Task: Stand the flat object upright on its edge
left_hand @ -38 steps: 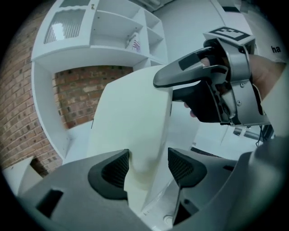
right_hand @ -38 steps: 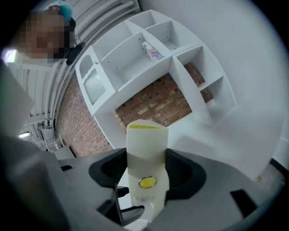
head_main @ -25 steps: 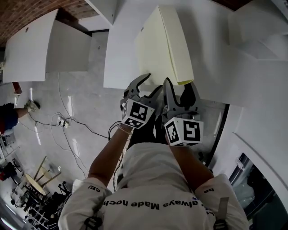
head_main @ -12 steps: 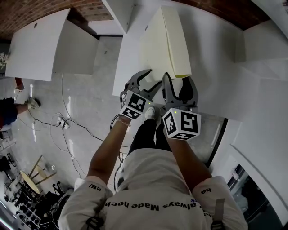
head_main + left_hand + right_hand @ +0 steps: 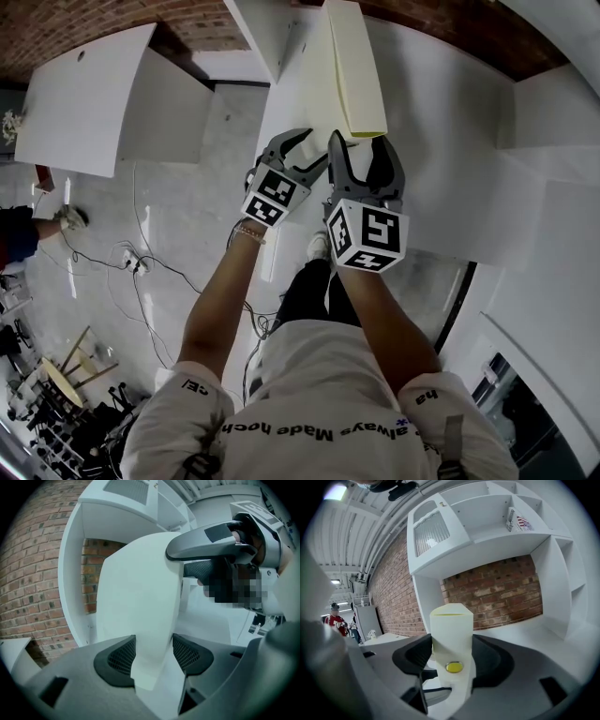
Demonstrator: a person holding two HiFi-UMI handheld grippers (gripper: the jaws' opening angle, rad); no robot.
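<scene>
My left claw (image 5: 309, 150) is clamped on the broad pale side of the file box (image 5: 356, 66), its pads pressing that panel from both sides. My right claw (image 5: 363, 150) stands fairly wide, gripping the narrow end with the yellow stud. The box is at the top centre of the head view, on its edge over the white counter (image 5: 441, 141); I can't tell whether it touches.

Pale yellow flat box (image 5: 354, 67), upright on edge
</scene>
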